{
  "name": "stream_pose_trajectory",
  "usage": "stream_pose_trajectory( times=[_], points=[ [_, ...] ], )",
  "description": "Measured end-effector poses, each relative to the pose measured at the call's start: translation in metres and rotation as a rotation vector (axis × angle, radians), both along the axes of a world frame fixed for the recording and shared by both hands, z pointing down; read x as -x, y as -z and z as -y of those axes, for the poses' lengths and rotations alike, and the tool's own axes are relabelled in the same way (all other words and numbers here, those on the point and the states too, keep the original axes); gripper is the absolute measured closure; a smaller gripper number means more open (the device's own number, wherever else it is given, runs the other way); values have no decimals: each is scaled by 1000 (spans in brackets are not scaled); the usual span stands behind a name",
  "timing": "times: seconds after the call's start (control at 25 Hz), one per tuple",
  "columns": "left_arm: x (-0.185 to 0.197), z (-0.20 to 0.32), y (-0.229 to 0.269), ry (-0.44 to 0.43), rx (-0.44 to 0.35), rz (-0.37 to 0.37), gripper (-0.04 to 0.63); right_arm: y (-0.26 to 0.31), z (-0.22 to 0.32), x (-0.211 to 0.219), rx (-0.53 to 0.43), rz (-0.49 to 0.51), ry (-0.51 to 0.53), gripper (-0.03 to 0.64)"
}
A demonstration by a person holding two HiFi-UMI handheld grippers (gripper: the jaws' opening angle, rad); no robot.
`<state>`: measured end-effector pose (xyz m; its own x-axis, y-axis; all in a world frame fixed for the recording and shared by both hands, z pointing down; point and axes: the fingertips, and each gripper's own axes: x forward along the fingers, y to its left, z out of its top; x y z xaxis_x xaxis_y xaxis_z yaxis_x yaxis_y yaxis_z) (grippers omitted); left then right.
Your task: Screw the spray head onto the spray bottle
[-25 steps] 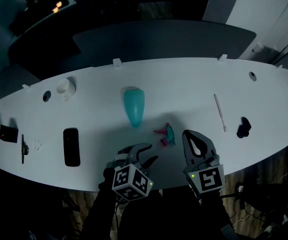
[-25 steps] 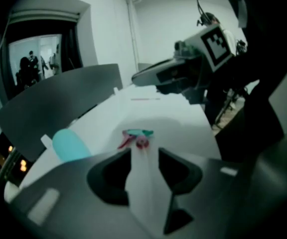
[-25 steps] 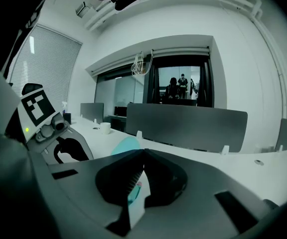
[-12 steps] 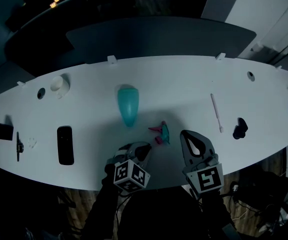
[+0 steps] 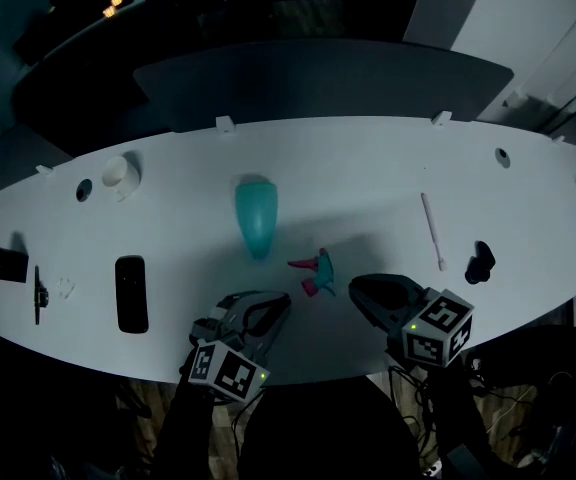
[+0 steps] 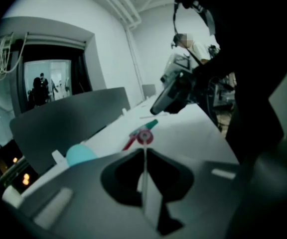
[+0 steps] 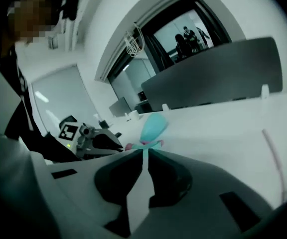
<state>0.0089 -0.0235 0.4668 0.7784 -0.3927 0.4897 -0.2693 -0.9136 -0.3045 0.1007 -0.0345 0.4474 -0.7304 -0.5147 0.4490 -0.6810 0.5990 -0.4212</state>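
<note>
Lying ahead of the closed left gripper (image 5: 274, 306), the spray bottle (image 5: 256, 213) is tapered toward it; the spray head (image 5: 318, 273) is seen beside the closed right gripper (image 5: 360, 289).

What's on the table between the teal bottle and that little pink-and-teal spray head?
Nothing. In the head view, only a bare stretch of the white table separates the teal bottle from the spray head.

dim, bluish frames, fisheye-warped edges, near parts blurred.
</note>
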Motion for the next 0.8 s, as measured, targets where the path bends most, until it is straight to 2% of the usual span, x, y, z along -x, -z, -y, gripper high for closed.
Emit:
stream_pose_trajectory(
  times=[0.08, 0.16, 0.32, 0.44, 0.64, 0.8],
  points=[
    [2, -1, 6, -22, -50, 20, 575, 2, -7, 10, 135, 160, 79, 539],
    [2, -4, 12, -45, -86, 31, 575, 5, -12, 19, 254, 292, 139, 528],
    [1, -12, 23, -79, -131, 26, 575, 1, -13, 29, 443, 423, 174, 467],
    [6, -15, 29, -79, -150, 25, 575, 5, -14, 34, 545, 550, 182, 466],
    [7, -25, 39, -114, -171, 18, 575, 10, -15, 38, 617, 700, 193, 445],
    [-3, -34, 44, -158, -172, 2, 575, 18, -18, 49, 615, 691, 276, 445]
  ],
)
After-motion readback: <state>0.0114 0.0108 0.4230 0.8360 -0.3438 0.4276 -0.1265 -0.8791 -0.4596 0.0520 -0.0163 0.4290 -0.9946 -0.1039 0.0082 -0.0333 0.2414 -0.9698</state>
